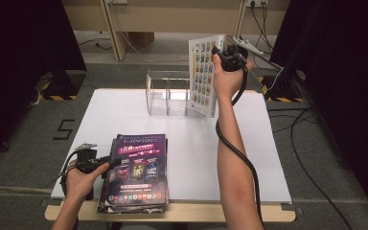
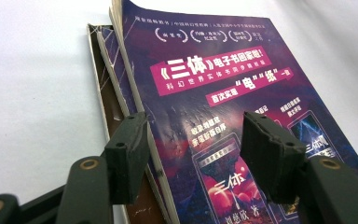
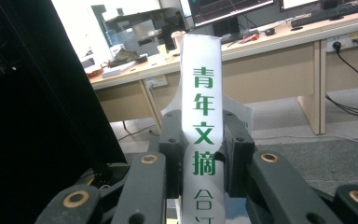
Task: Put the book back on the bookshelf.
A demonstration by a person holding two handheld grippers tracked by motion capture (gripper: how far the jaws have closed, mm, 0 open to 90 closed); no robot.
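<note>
A stack of purple-covered magazines [image 1: 135, 172] lies at the table's near left edge. My left gripper [image 1: 112, 162] rests at the stack's left side, open, its jaws spread above the top purple magazine [image 2: 223, 116]. My right gripper [image 1: 219, 51] is raised above the table's far side and is shut on the spine of a white magazine [image 1: 204, 74], which hangs upright with its cover of small pictures facing left. In the right gripper view the white spine [image 3: 204, 130] with green characters stands pinched between the two black jaws. A clear acrylic holder [image 1: 168, 93] stands just left of the hanging magazine.
The white tabletop [image 1: 191, 143] rests on a wooden board. Black curtains flank both sides, and a black cable [image 1: 235, 148] trails along the right forearm. Beyond the table are desk legs, wall sockets and loose cables on the floor.
</note>
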